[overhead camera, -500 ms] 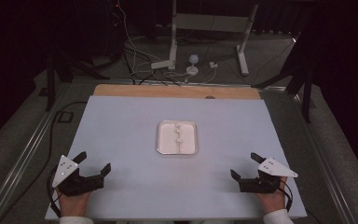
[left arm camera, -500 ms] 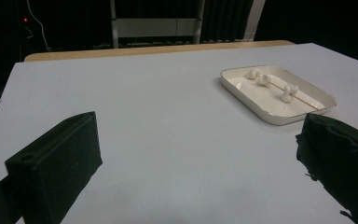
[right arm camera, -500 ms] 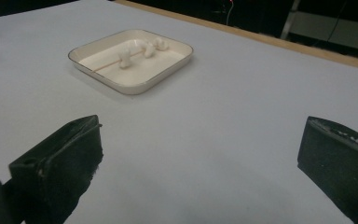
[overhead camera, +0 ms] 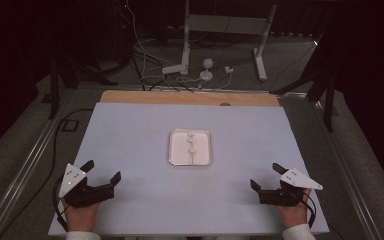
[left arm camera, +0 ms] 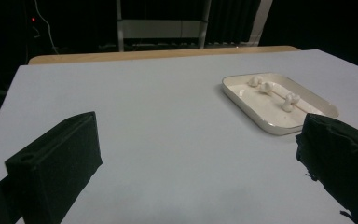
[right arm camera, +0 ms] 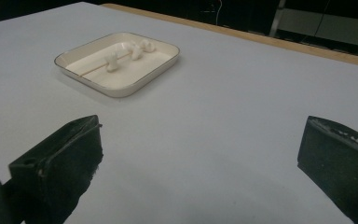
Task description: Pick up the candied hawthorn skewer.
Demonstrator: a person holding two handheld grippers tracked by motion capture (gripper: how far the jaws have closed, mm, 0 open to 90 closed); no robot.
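Observation:
A shallow white tray (overhead camera: 175,159) lies in the middle of the pale table. On it rest three small white lumps (overhead camera: 191,141) along a thin stick. The same tray (left arm camera: 270,126) appears at the right of the left gripper view, and the tray (right arm camera: 140,74) sits at upper left in the right gripper view. My left gripper (overhead camera: 101,171) rests open near the table's front left, nothing between its jaws. At the front right my right gripper (overhead camera: 266,176) is open and empty too. Both stand well short of the tray.
The pale sheet covers a wooden tabletop whose bare far edge (overhead camera: 190,98) shows at the back. Beyond it on the floor are cables, a white stand base (overhead camera: 180,67) and dark frame legs (overhead camera: 328,95). Metal rails (overhead camera: 20,175) run along the table's sides.
Both grippers have stayed almost where they were; the tray has not moved.

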